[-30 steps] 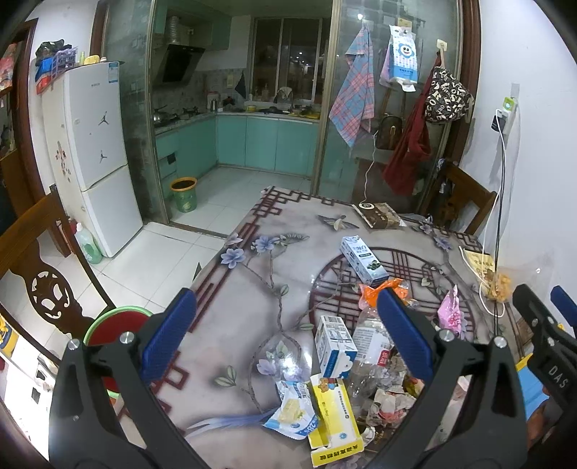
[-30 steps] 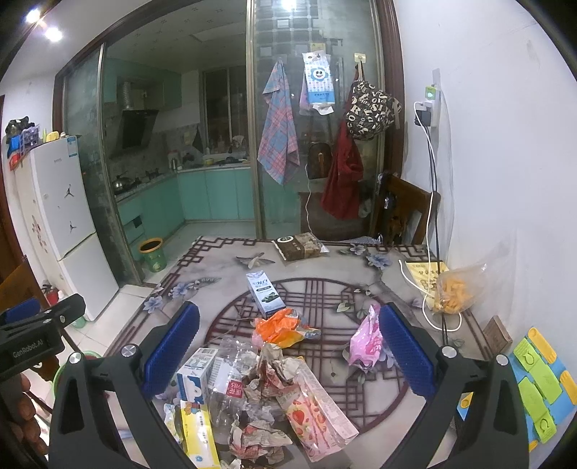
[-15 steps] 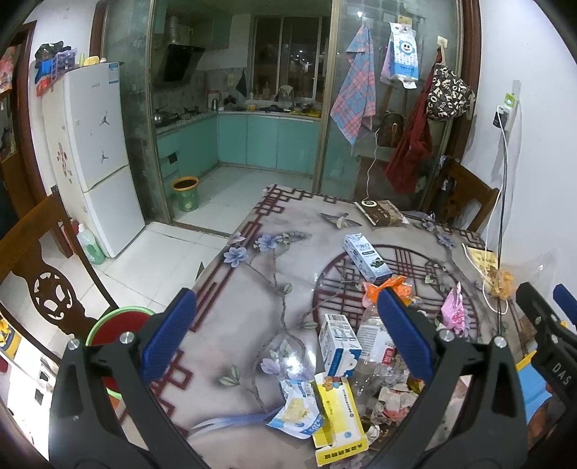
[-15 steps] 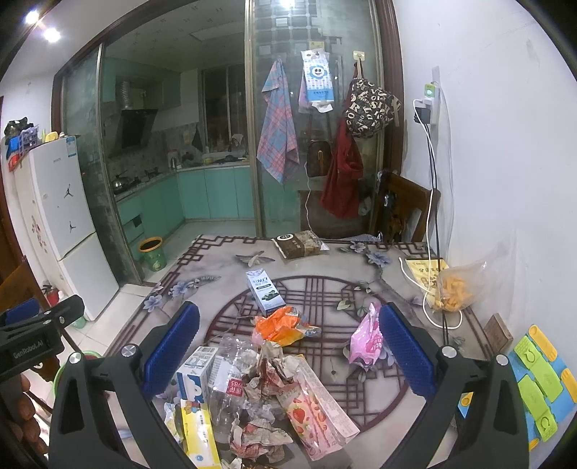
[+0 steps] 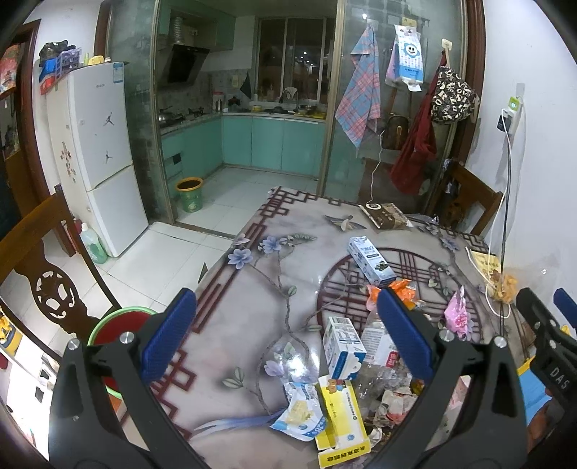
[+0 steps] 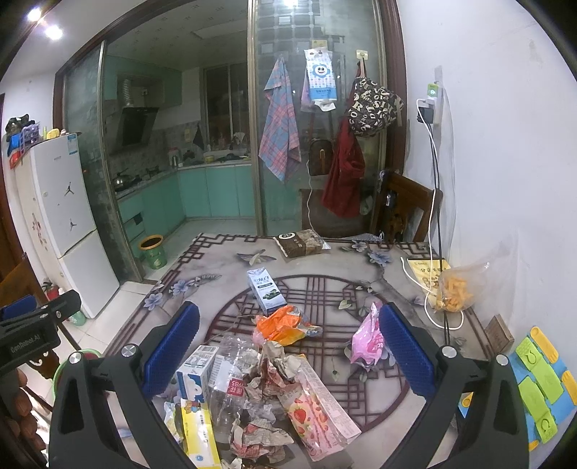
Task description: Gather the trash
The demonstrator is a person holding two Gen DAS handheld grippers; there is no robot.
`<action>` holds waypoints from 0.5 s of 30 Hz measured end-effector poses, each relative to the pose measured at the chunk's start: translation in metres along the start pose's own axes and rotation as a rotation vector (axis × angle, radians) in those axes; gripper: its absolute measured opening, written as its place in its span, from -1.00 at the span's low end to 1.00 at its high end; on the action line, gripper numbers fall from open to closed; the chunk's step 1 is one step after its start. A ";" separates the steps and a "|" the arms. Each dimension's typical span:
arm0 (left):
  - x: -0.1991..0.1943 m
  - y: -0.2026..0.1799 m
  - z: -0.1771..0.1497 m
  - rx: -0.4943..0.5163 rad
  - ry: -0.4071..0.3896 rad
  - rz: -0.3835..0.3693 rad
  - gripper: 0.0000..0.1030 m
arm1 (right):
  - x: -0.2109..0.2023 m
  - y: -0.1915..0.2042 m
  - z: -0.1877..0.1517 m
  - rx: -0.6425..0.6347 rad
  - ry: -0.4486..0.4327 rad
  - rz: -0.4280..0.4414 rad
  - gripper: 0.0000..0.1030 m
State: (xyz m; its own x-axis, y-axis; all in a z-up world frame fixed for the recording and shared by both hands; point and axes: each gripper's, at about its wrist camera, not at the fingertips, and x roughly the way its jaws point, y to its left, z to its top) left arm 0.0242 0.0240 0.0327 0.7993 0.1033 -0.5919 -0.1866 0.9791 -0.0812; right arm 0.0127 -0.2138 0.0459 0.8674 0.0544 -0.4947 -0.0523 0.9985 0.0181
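Nothing much has moved since before. Your left gripper point(image 5: 286, 335) and right gripper point(image 6: 288, 351) hover, fingers spread wide and empty, above the trash pile point(image 6: 259, 393) on the near worktop point(image 6: 223, 259).

Lit from above by ceiling lamps point(image 6: 43, 23), blown out white in the right wrist view. Cool, fairly dim indoor light overall; dark windows point(image 5: 292, 61) in the kitchen. Glare patch on the glossy surface point(image 5: 317, 281) near the middle. Soft shadows under the litter. Strong fisheye bending of door frames and walls, black corners at the edges. Mostly sharp, slightly noisy.
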 end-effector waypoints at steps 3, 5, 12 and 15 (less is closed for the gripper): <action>-0.001 0.000 0.002 0.007 -0.001 0.002 0.92 | 0.000 0.000 0.000 0.004 0.000 0.000 0.87; -0.001 0.000 0.000 0.005 0.000 0.000 0.92 | 0.000 0.001 -0.001 0.002 0.000 0.000 0.87; -0.003 -0.005 0.000 0.028 0.000 -0.006 0.92 | 0.001 0.001 -0.002 0.002 0.000 -0.001 0.87; -0.003 -0.008 -0.002 0.025 0.000 -0.007 0.92 | 0.001 0.000 -0.001 0.002 0.002 -0.001 0.87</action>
State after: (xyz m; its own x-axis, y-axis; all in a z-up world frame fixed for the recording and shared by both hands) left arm 0.0225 0.0153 0.0336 0.8003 0.0966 -0.5917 -0.1672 0.9837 -0.0655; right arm 0.0129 -0.2135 0.0441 0.8662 0.0531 -0.4969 -0.0504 0.9986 0.0189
